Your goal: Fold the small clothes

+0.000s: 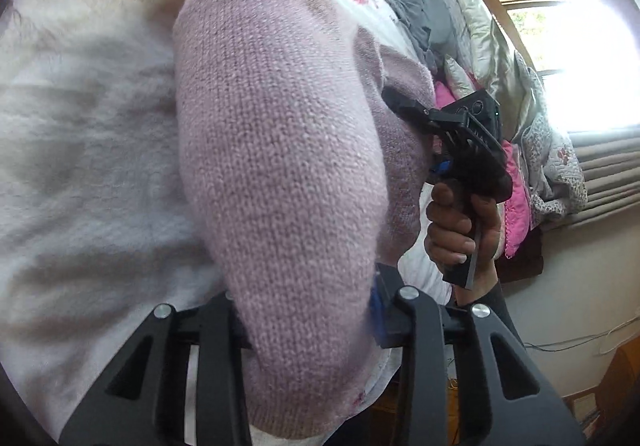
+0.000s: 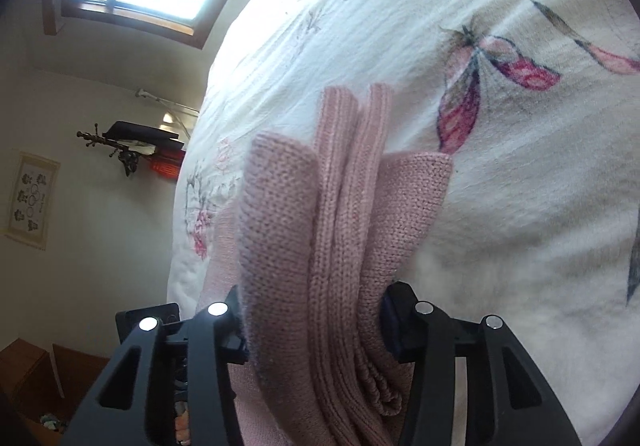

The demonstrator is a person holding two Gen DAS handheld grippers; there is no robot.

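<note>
A small pink knitted garment [image 1: 280, 149] fills the middle of the left wrist view, its fold bulging up between my left gripper's fingers. My left gripper [image 1: 308, 310] is shut on that knit. In the right wrist view the same pink knitted garment [image 2: 344, 230] shows ribbed edges bunched between the fingers, and my right gripper [image 2: 312, 318] is shut on it. From the left wrist view the right gripper [image 1: 404, 101] appears at the garment's far edge, held by a hand [image 1: 460, 230]. The garment hangs just over a white floral bedspread [image 2: 500, 125].
A stack of folded quilts and bedding [image 1: 472, 45] rises behind the bed. A bright window [image 1: 572, 57] is at the right. A wall shelf [image 2: 136, 141] and a framed picture [image 2: 32, 201] hang on the wall; wooden furniture [image 2: 36, 378] stands below.
</note>
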